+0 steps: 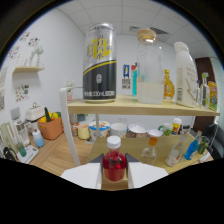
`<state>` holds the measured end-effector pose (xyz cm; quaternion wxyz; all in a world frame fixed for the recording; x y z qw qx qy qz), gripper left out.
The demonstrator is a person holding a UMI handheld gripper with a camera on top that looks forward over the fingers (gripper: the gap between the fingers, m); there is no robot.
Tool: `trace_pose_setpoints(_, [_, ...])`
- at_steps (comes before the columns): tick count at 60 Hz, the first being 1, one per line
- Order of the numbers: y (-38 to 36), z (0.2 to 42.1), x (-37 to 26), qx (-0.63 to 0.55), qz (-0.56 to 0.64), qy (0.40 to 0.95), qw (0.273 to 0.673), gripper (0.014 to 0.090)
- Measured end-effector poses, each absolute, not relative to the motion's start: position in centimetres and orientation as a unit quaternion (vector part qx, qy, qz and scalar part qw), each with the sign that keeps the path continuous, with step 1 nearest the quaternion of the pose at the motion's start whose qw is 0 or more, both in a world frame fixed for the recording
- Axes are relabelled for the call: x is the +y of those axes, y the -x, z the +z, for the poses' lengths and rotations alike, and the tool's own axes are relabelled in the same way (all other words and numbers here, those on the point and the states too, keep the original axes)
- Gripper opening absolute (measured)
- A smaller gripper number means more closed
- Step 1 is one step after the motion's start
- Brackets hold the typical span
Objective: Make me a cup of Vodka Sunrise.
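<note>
A small bottle of red liquid [114,167] with a white cap stands upright between my fingers, and both white pads [84,175] press against its sides. My gripper [115,174] is shut on it, in front of a wooden shelf [125,106]. On the shelf's top board stand a tall black and yellow can [99,62], a clear jar with a wooden lid [149,67] holding pale liquid, and a white bottle [186,75]. Just beyond the red bottle, on the lower level, is a stemmed glass with an orange drink [152,145].
Behind the jar are a blue box [127,76] and a yellow bottle [169,85]. Several cups and bowls [100,131] line the lower level. An orange basket [50,127] and a dish rack [17,142] stand left of the shelf post [67,125]. Small bottles [192,147] lie at the right.
</note>
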<state>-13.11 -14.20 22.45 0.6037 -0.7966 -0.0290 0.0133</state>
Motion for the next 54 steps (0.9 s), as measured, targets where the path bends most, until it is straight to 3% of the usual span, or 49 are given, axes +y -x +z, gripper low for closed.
trace_pose_setpoints(12, [9.9, 22.1, -19.0, 0.016, 0.042, 0.799, 0.600, 0.0344])
trace_pose_setpoints(31, [5.9, 17.0, -21.9, 0.177, 0.190, 0.798, 0.543, 0.0345])
trace_pose_setpoints(42, [5.3, 17.3, -21.6, 0.289, 0.328, 0.741, 0.510, 0.0345])
trace_pose_setpoints(54, [3.5, 18.5, -20.4, 0.413, 0.473, 0.629, 0.458, 0.0344])
